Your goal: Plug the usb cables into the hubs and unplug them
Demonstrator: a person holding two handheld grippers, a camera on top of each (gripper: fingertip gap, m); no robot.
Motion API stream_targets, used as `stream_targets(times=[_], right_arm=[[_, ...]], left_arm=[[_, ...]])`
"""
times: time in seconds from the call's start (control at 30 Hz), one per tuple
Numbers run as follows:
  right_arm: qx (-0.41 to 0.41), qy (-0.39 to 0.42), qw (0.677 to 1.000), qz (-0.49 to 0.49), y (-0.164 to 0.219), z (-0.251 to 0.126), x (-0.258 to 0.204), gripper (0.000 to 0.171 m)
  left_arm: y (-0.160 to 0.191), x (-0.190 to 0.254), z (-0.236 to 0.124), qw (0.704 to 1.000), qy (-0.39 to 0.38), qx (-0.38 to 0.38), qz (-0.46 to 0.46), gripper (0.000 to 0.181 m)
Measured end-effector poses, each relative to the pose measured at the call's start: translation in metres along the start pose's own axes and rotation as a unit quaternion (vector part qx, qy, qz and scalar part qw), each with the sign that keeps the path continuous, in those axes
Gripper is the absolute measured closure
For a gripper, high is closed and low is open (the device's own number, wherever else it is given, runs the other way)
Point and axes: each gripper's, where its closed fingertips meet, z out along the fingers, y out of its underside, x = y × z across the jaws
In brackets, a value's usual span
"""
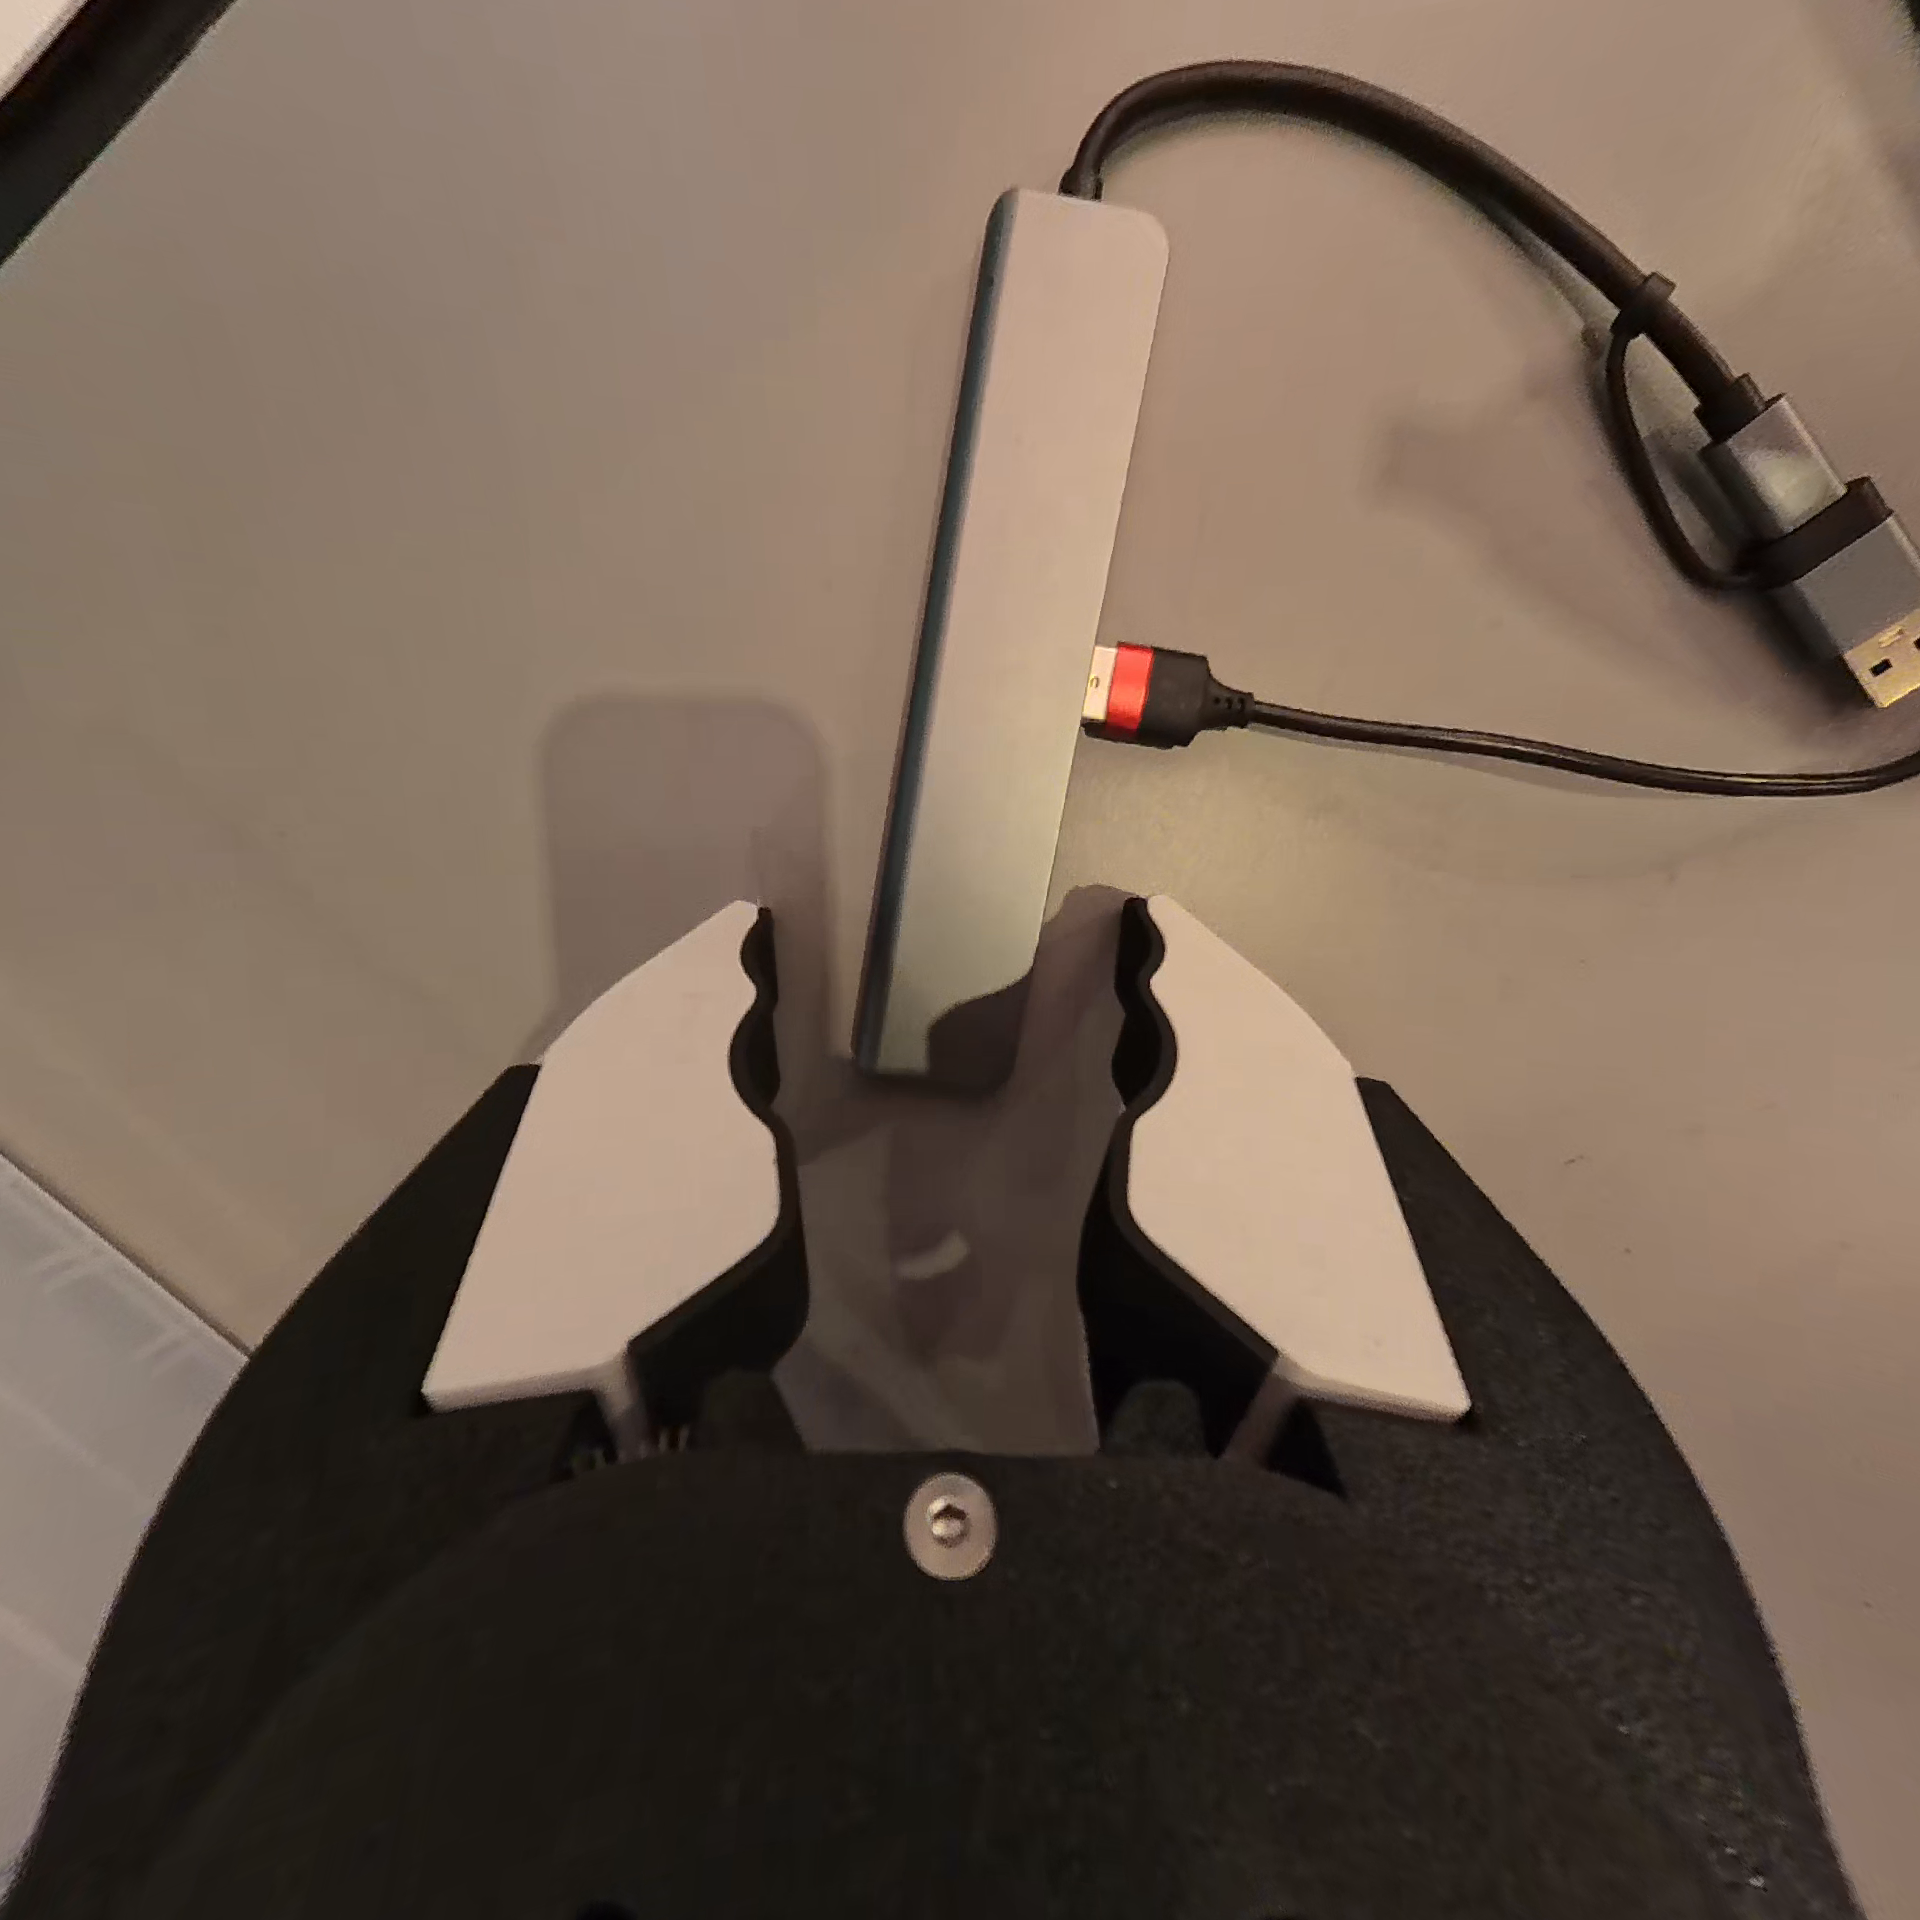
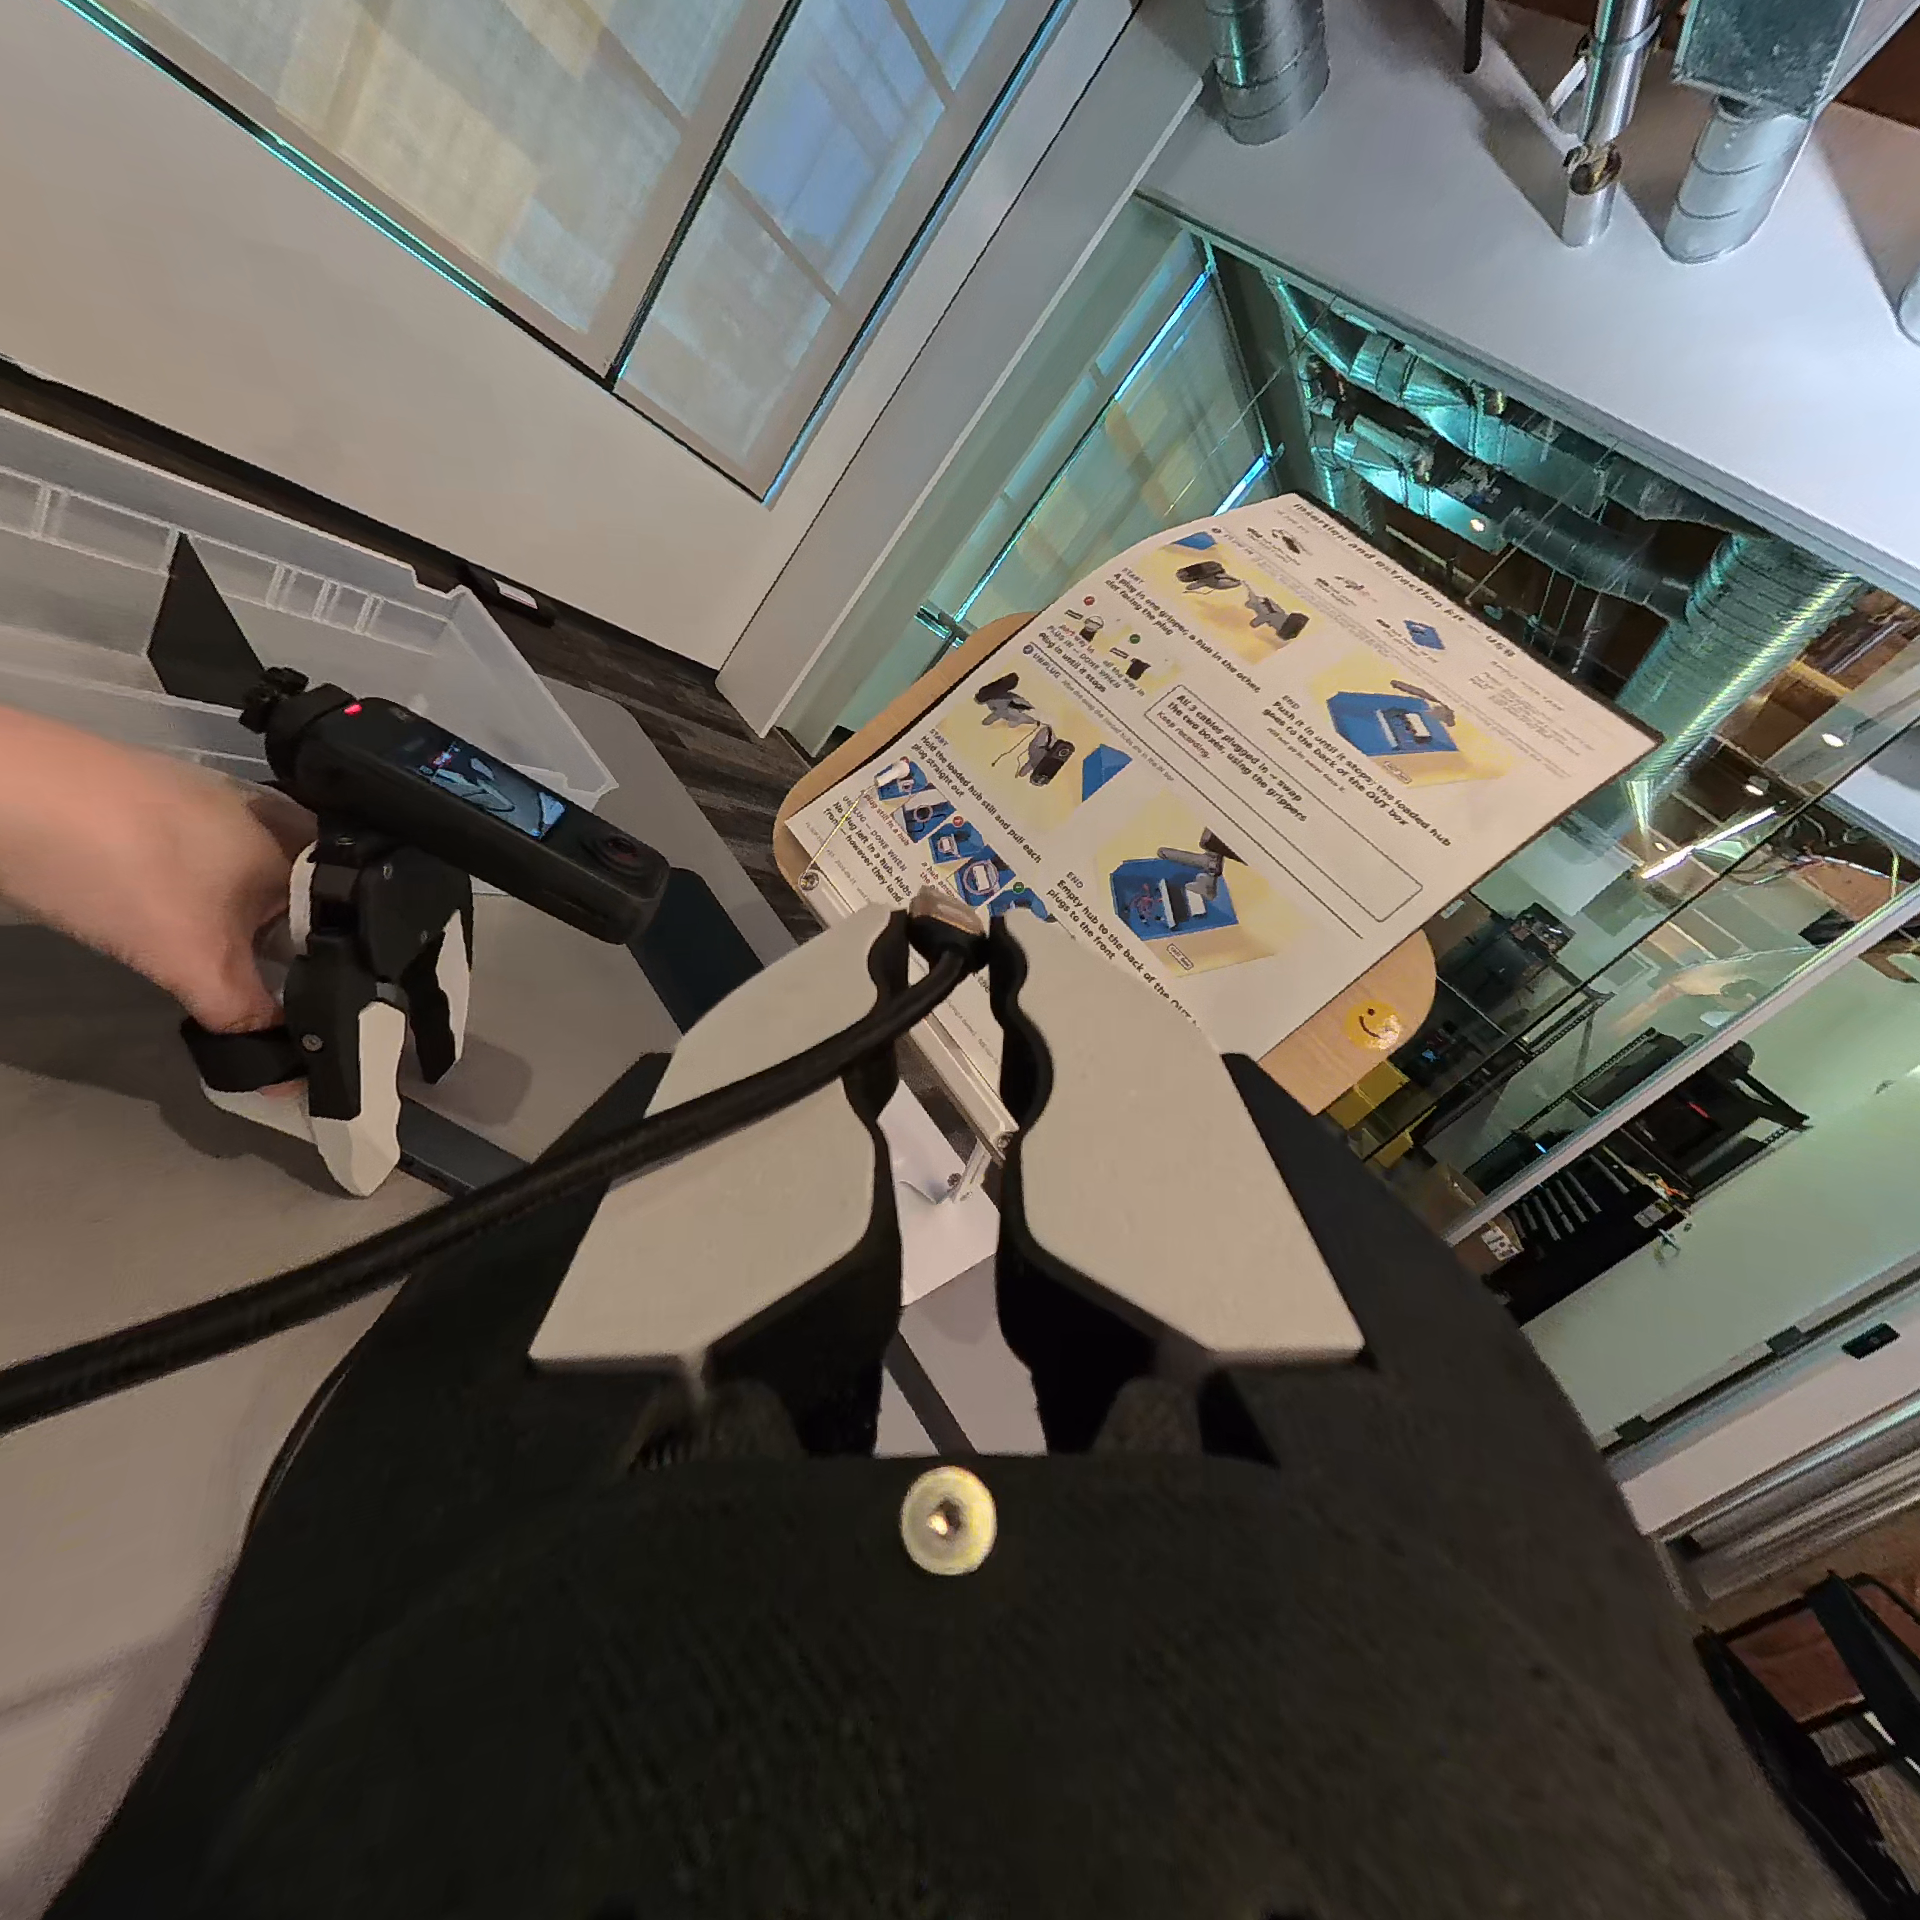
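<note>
A long grey USB hub [image 1: 1023, 623] lies flat on the grey table [image 1: 416, 520]. A red-and-black USB plug [image 1: 1148, 698] sits in a port on its right side, and its thin black cable [image 1: 1558, 753] trails right. My left gripper [image 1: 945, 914] is open, low over the table, with one finger on each side of the hub's near end. My right gripper [image 2: 948, 927] is lifted off the table and shut on the plug of a thick black braided cable [image 2: 520, 1184], which hangs away to the left. The left gripper also shows in the right wrist view [image 2: 405, 1091].
The hub's own black lead [image 1: 1351, 114] curls right to a grey plug with an adapter [image 1: 1829, 603]. A clear plastic bin [image 2: 312, 623] stands beyond the left gripper. An illustrated instruction sheet [image 2: 1247, 748] leans on a wooden board past the table edge. A hand [image 2: 156, 862] holds the left gripper. My right fingertips sit around 30 cm from my left ones. From my left tips it is roughly 5 cm to the long grey USB hub [image 1: 1023, 623]; from my right, 30 cm.
</note>
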Motion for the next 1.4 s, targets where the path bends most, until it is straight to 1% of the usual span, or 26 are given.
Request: stream_targets(times=[0.03, 0.07, 0.1, 0.17, 0.27, 0.4, 0.47, 0.6, 0.77, 0.87, 1.0, 1.27, 1.4], right_arm=[[-0.001, -0.001, 1.0, -0.002, 0.0, 0.0, -0.001, 0.156], [-0.003, -0.002, 1.0, -0.002, 0.001, 0.001, -0.001, 0.156], [-0.003, -0.003, 1.0, -0.003, 0.001, 0.001, -0.002, 0.156], [-0.005, -0.007, 1.0, -0.004, 0.002, 0.002, -0.004, 0.156], [-0.012, -0.012, 1.0, -0.006, 0.005, 0.005, -0.007, 0.156], [-0.026, -0.026, 0.999, -0.001, 0.013, 0.011, -0.016, 0.156], [-0.037, -0.037, 0.999, 0.004, 0.021, 0.016, -0.022, 0.156], [-0.072, -0.056, 0.996, 0.014, 0.043, 0.027, -0.035, 0.156], [-0.12, -0.082, 0.988, 0.06, 0.071, 0.037, -0.048, 0.156], [-0.125, -0.089, 0.983, 0.097, 0.078, 0.038, -0.048, 0.156], [-0.101, -0.098, 0.981, 0.137, 0.07, 0.038, -0.048, 0.156], [-0.076, -0.094, 0.985, 0.124, 0.038, 0.034, -0.05, 0.156], [-0.056, -0.07, 0.991, 0.098, 0.024, 0.035, -0.051, 0.156]], left_arm=[[-0.001, 0.0, 0.0, 1.0, 0.0, 0.005, 0.001, 0.121], [-0.004, 0.0, 0.0, 1.0, -0.001, 0.014, 0.01, 0.143], [-0.006, 0.001, 0.001, 0.999, -0.001, 0.021, 0.029, 0.152], [-0.006, 0.003, 0.001, 0.999, 0.004, 0.018, 0.036, 0.152], [-0.004, 0.006, 0.0, 1.0, 0.02, 0.002, 0.021, 0.152], [-0.005, 0.029, -0.007, 0.992, 0.126, 0.003, -0.031, 0.152], [-0.009, 0.033, -0.012, 0.986, 0.154, 0.015, -0.056, 0.152], [-0.021, 0.038, -0.029, 0.976, 0.197, 0.058, -0.073, 0.152], [-0.039, 0.043, -0.057, 0.959, 0.238, 0.125, -0.087, 0.153], [-0.055, 0.043, -0.083, 0.952, 0.235, 0.186, -0.065, 0.153], [-0.072, 0.049, -0.122, 0.938, 0.222, 0.263, -0.03, 0.153], [-0.086, 0.051, -0.174, 0.918, 0.181, 0.352, -0.01, 0.153], [-0.089, 0.058, -0.193, 0.911, 0.169, 0.377, 0.005, 0.153]])
